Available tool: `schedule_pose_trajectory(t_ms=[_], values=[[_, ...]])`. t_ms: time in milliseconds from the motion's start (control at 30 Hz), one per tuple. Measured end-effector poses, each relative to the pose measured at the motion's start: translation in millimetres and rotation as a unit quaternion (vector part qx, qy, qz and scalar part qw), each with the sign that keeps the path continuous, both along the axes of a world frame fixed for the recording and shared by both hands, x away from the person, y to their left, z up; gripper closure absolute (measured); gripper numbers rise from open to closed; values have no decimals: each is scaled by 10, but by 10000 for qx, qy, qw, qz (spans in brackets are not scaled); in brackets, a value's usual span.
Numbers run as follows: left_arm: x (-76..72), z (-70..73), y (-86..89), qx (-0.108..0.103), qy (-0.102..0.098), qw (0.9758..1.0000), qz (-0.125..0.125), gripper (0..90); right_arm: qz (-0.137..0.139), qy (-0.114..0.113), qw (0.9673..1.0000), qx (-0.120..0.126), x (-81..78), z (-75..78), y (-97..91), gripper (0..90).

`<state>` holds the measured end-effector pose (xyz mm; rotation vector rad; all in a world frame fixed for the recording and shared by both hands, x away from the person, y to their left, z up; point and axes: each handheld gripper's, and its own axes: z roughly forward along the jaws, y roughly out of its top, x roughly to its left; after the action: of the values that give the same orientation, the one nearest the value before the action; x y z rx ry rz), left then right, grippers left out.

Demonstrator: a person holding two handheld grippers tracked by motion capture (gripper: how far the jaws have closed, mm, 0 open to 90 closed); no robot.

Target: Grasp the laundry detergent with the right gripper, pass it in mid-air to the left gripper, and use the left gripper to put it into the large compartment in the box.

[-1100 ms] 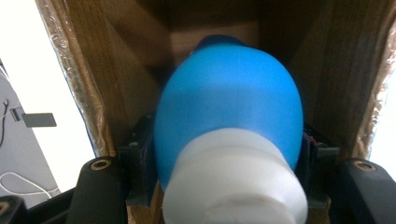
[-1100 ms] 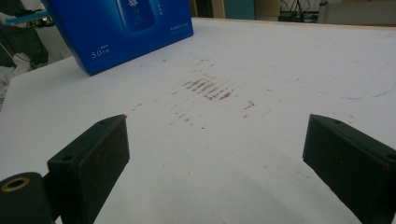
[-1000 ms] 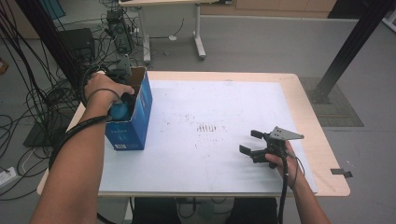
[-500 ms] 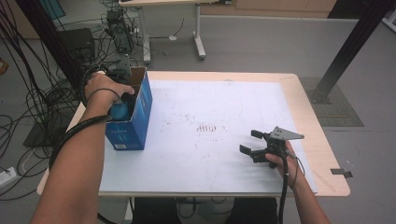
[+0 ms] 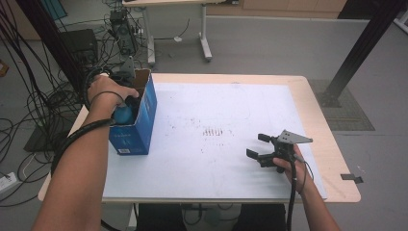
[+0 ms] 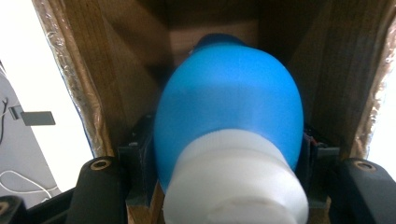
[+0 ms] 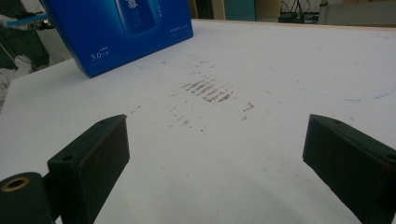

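Observation:
A blue box (image 5: 138,120) with its top open stands at the left edge of the white table (image 5: 216,159). My left gripper (image 5: 129,105) reaches down into it, shut on a blue bottle (image 6: 229,105) with a white cap (image 6: 236,179); the brown cardboard inside of the box surrounds the bottle. The bottle (image 5: 124,114) shows just under the person's left hand. My right gripper (image 5: 256,146) rests low over the table at the right front, open, with nothing between its pads (image 7: 95,163). The blue box (image 7: 121,28) lies ahead of it at the far left.
Reddish-brown smudges (image 5: 216,132) mark the middle of the table sheet. Cables and equipment (image 5: 48,96) crowd the floor left of the table. Another desk's legs (image 5: 204,33) stand behind. A black post (image 5: 356,53) rises at the right rear.

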<state>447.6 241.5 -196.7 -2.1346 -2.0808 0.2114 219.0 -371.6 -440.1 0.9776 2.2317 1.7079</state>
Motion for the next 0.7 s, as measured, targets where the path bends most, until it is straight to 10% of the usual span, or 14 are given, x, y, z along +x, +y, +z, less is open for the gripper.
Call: schedule_pose_trajectory(t_ms=[700], values=[[-26, 3, 16, -20, -36, 10000, 50, 372, 16, 0, 10000, -1, 18, 7, 13, 66]])
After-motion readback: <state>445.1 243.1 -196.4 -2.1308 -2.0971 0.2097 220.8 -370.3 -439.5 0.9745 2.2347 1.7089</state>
